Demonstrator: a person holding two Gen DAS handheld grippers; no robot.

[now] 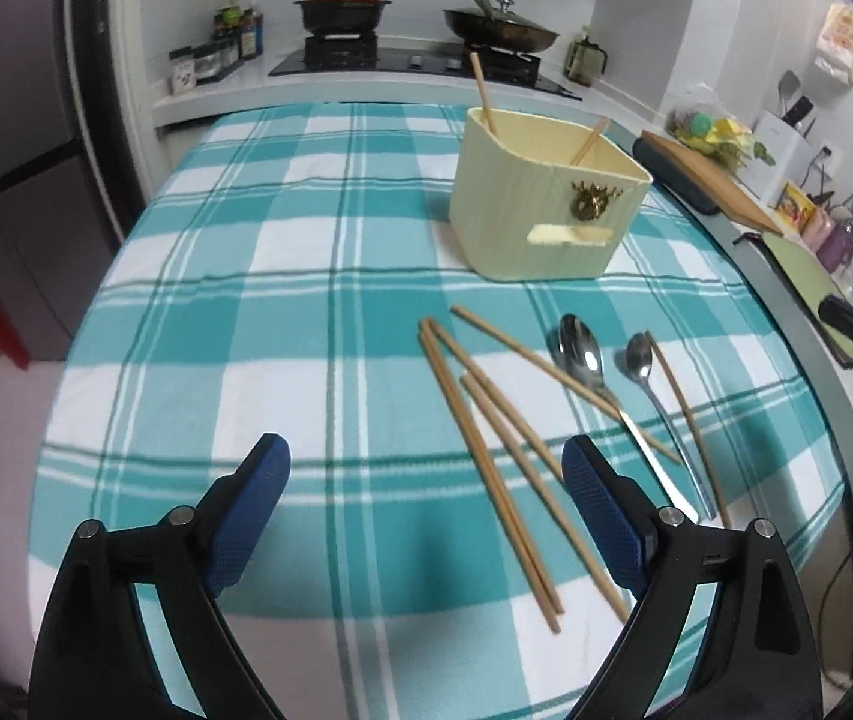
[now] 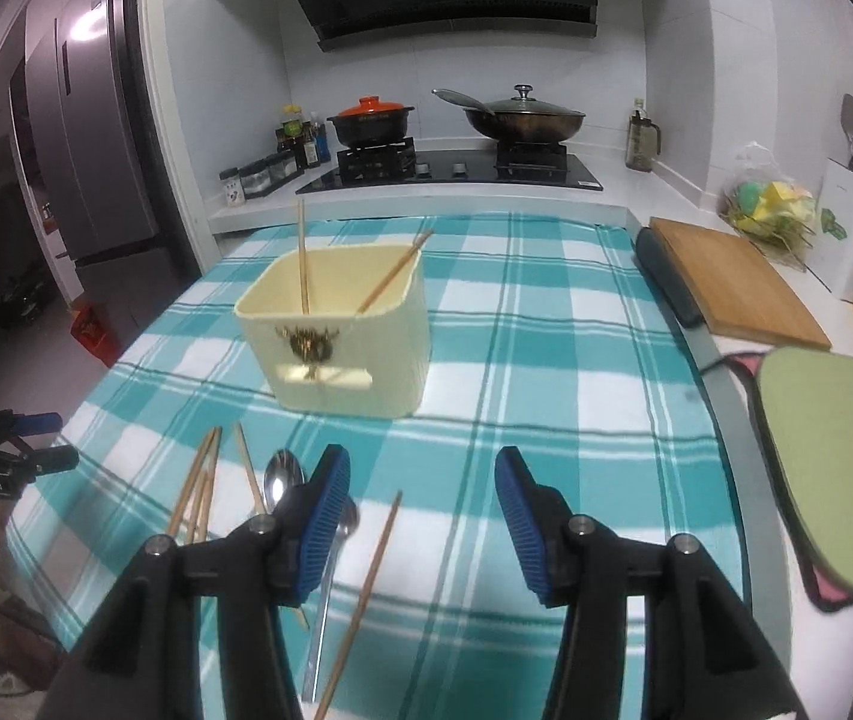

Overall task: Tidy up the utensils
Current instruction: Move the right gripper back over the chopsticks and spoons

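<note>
Chopsticks lie beside the open, empty left claw.

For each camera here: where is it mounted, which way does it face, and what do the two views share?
Left wrist: on the left tongs, angled down at chopsticks and spoons; own open fingers show.
Right wrist: on the right tongs, facing the box and stove; own fingers and the other tongs show.
Shared: box, utensils, checked cloth.
</note>
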